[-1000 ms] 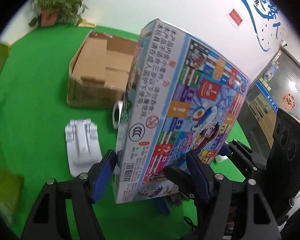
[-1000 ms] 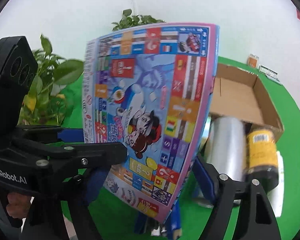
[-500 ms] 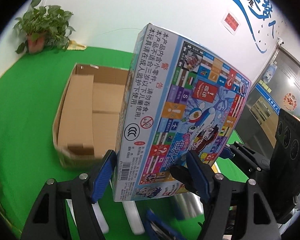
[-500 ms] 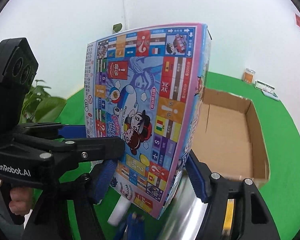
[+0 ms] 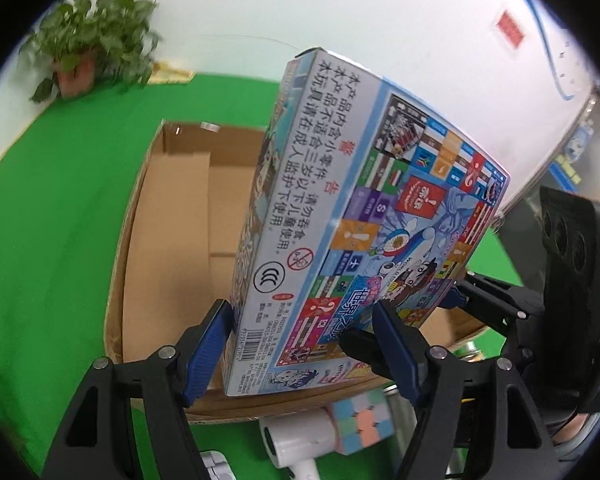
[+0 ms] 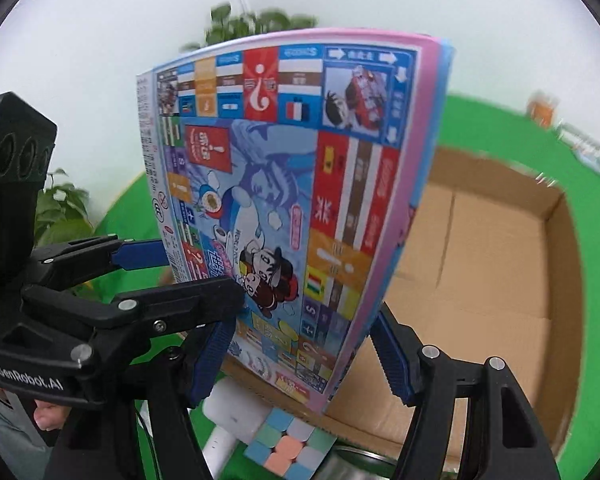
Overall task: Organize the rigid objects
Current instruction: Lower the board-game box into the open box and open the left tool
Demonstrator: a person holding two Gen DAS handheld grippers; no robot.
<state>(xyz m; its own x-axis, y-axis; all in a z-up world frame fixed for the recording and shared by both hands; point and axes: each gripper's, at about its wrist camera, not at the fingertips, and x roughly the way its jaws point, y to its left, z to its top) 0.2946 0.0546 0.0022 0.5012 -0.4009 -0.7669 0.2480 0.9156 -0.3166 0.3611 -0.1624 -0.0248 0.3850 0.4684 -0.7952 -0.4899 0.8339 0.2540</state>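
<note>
The setting reads as an office or demonstration room arranged for recording, not a home. A bright green cloth (image 5: 52, 216) covers the whole work surface, filling the left and lower parts of both views like a staged backdrop. Behind it stands a plain white wall (image 5: 340, 12), which carries a small red notice (image 5: 511, 32) and a sweeping blue painted graphic (image 5: 552, 60) at the upper right of the left wrist view. At the far right edge a glass door or partition (image 5: 576, 160) bears blue signs, as in a commercial building. Potted plants (image 5: 96, 48) sit at the upper left by the wall, and an open cardboard box (image 6: 500, 264) lies on the cloth.
</note>
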